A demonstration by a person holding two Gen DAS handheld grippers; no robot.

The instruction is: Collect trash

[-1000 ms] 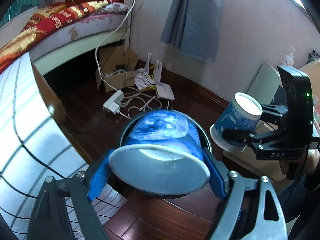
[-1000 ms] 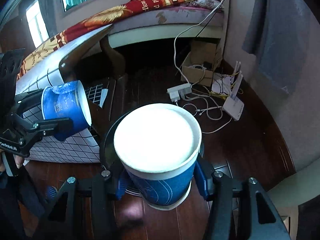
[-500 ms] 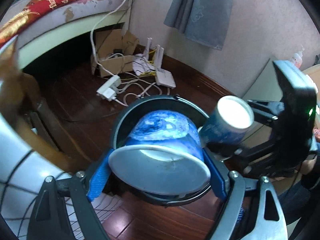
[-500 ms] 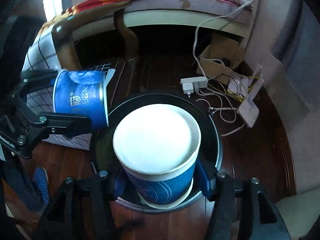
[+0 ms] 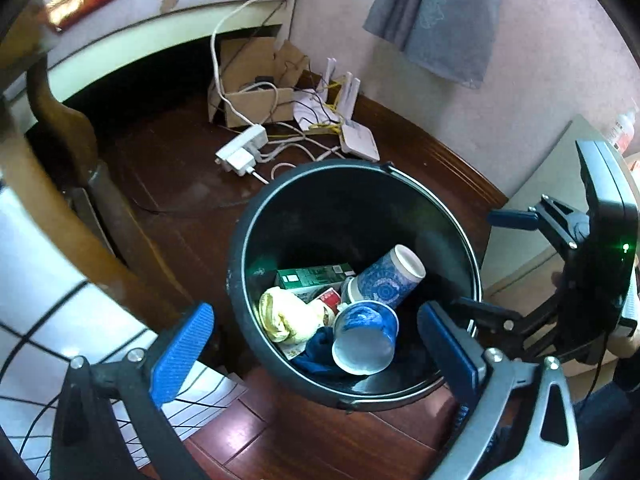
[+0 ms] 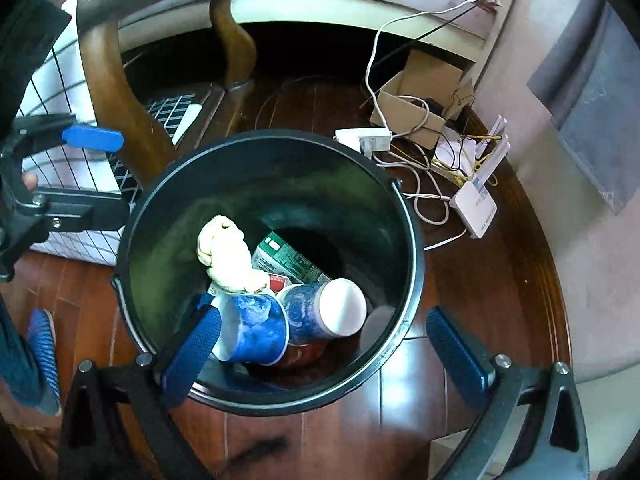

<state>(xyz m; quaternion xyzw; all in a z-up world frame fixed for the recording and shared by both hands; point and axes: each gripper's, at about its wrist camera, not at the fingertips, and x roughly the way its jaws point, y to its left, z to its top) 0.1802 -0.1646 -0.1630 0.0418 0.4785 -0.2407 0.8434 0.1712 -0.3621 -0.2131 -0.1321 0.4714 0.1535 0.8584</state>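
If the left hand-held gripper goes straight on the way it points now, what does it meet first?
Probably the blue paper cup lying on the rubbish in the black bin; depth is hard to judge. The left hand-held gripper is open and empty.

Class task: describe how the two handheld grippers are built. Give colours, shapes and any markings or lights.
Both match. The left gripper has black and grey metal arms with silver bolts, ending in ribbed blue pads. The right gripper has the same dark arms and blue pads. Seen from the left wrist, its black body carries a small green light.
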